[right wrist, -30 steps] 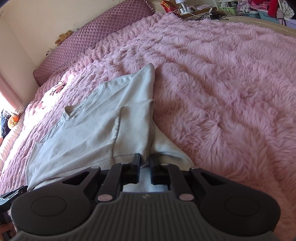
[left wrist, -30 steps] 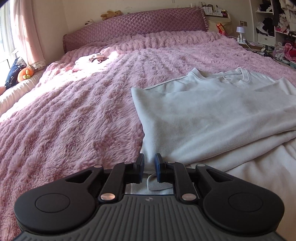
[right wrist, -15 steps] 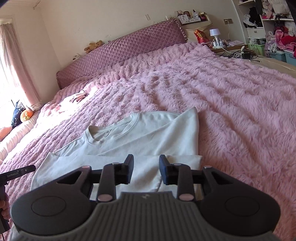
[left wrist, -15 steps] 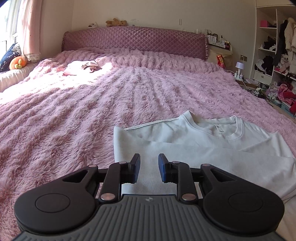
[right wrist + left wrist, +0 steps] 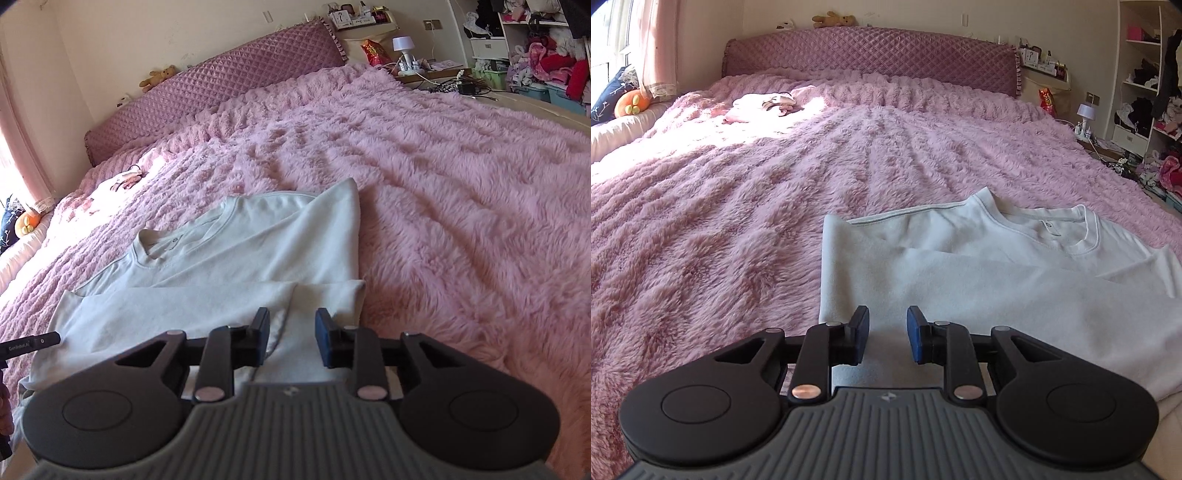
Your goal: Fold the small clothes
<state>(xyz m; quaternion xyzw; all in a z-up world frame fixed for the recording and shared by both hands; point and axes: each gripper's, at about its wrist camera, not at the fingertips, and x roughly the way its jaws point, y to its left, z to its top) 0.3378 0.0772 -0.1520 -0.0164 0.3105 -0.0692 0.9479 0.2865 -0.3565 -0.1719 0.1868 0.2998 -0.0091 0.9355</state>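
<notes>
1. Both grippers have let go of the white shirt's near hem and drawn back and up from it since a second ago; the headboard and the wall above it now show in both views.
2. Left gripper (image 5: pixel 888 338): its jaws have just been opening and now stand spread with a clear gap; nothing is between them, the pale cloth only showing below and past the blue pads.
3. Right gripper (image 5: pixel 291 339): its jaws have likewise just been opening and stand spread; no cloth is pinched, the folded edge lying beneath the gap.
4. White shirt (image 5: pixel 979 266) lies flat on the pink furry bedspread (image 5: pixel 738 206), at about 1 o'clock from the left gripper and at 11 o'clock from the right; its collar (image 5: pixel 166 245) points toward the headboard (image 5: pixel 871 55), and the lower part is folded up over the body, so that a doubled band runs across the near side.
5. At 11 o'clock in the left view, far up the bed, a small pale bundle of cloth (image 5: pixel 764 105) rests in a patch of sun.
6. At 9 o'clock in the right view, the tip of the left gripper shows at the frame edge, just beside the shirt's side.
</notes>
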